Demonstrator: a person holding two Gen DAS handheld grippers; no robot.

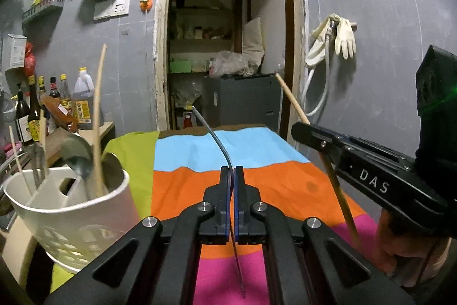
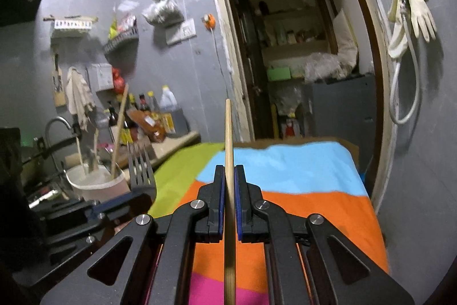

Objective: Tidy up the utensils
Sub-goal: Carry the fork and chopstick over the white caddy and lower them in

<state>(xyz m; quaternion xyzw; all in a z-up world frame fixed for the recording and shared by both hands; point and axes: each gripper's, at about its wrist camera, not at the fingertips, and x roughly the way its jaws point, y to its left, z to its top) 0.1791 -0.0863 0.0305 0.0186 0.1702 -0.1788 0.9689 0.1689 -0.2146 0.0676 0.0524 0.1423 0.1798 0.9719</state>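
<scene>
While your left gripper (image 1: 231,169) is squeezed tight on a thin metal fork (image 1: 220,145) and your right gripper (image 2: 228,167) is squeezed tight on a wooden chopstick (image 2: 228,133), both are held up over the striped cloth (image 1: 257,156). You look to be at the carrying step, so next swing each one over the white holder (image 1: 71,207) at the cloth's left edge and drop it in. The holder already has a spoon (image 1: 75,156), a ladle (image 1: 112,167) and chopsticks standing in it.
</scene>
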